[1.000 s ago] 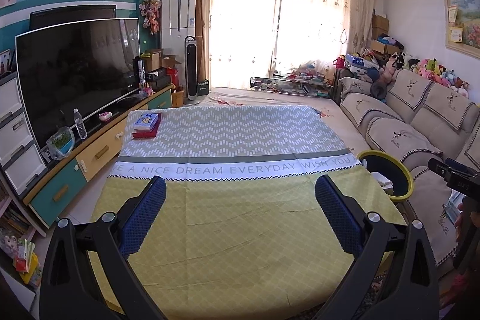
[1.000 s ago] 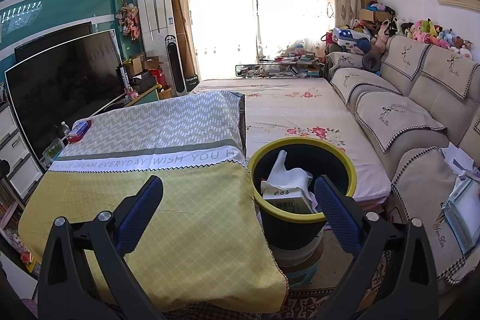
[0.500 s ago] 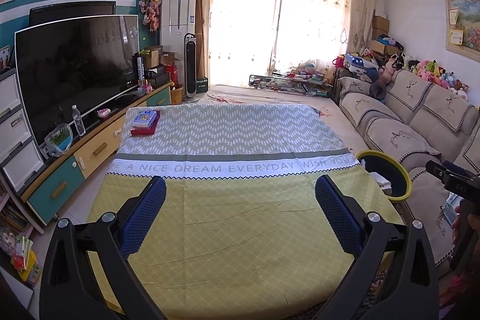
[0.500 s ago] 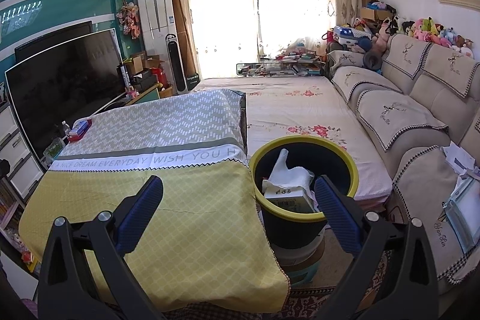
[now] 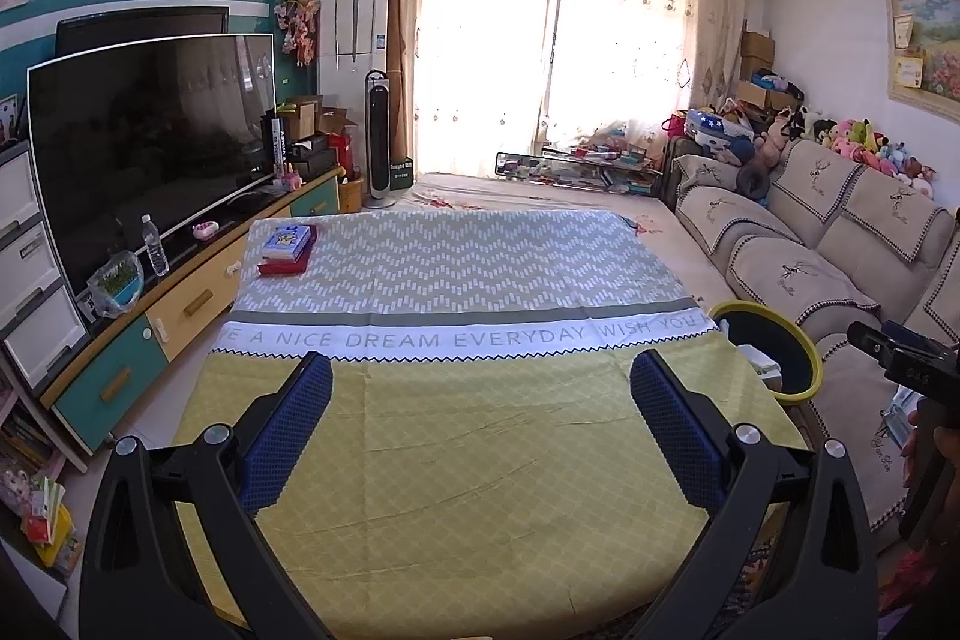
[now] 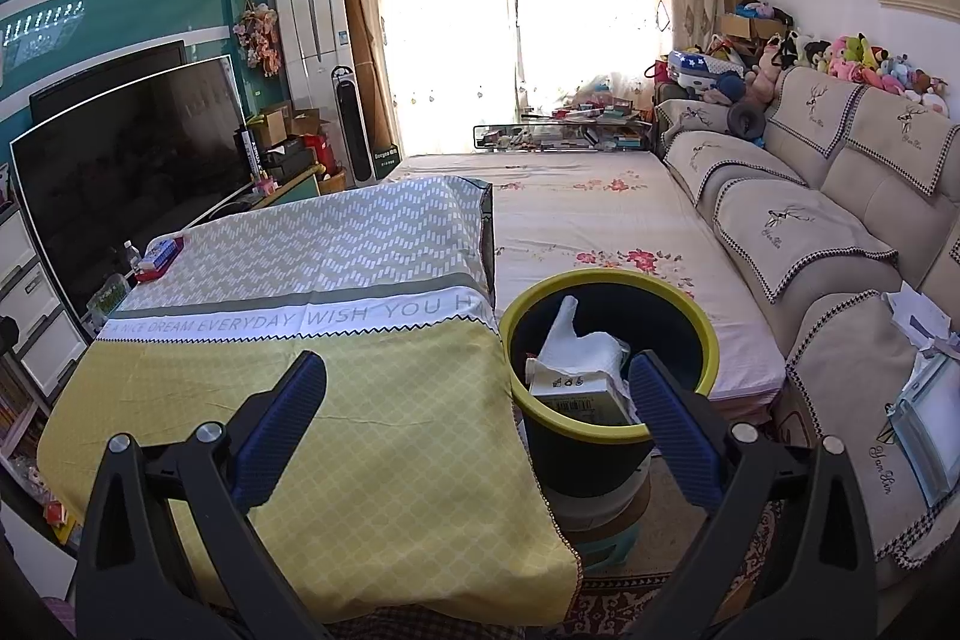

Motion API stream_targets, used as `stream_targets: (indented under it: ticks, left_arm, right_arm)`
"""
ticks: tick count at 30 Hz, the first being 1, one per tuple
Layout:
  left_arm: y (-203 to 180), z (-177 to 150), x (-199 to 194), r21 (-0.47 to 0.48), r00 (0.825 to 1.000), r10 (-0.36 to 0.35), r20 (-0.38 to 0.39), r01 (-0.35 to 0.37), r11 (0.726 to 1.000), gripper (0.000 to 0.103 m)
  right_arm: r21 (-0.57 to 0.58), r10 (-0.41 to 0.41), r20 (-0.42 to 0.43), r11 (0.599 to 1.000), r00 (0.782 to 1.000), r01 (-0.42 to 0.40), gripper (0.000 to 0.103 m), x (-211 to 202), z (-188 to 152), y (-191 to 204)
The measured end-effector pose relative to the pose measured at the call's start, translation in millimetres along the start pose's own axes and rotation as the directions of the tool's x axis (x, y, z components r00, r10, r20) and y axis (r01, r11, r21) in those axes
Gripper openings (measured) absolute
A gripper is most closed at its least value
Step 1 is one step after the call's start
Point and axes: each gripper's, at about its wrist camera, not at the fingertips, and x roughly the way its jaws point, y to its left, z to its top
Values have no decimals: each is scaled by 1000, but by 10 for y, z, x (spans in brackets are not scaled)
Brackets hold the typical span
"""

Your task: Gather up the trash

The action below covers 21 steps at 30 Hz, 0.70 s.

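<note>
A black trash bin with a yellow rim (image 6: 609, 358) stands on a stool at the table's right edge; it holds a white bag (image 6: 579, 346) and a cardboard box (image 6: 579, 394). The bin also shows in the left wrist view (image 5: 765, 346). My right gripper (image 6: 477, 400) is open and empty, above the table's right edge and the bin's near rim. My left gripper (image 5: 480, 403) is open and empty above the yellow part of the tablecloth (image 5: 480, 436). The right gripper's body (image 5: 906, 370) shows at the right in the left wrist view.
A stack of books (image 5: 288, 247) lies at the table's far left corner. A TV (image 5: 150, 142) on a low cabinet (image 5: 180, 310) runs along the left. A beige sofa (image 6: 840, 232) is on the right, with papers (image 6: 924, 358) on its near seat.
Both grippers stay open. The views have shifted only slightly; the right gripper has moved a little nearer the bin.
</note>
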Motion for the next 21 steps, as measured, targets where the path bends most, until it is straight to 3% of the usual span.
stream_targets:
  ticks: [21]
  left_arm:
    - [-3, 24, 92, -4, 999, -26, -23, 26, 1000, 98]
  right_arm:
    - [-5, 7, -16, 1000, 1000, -7, 96, 64, -16, 6]
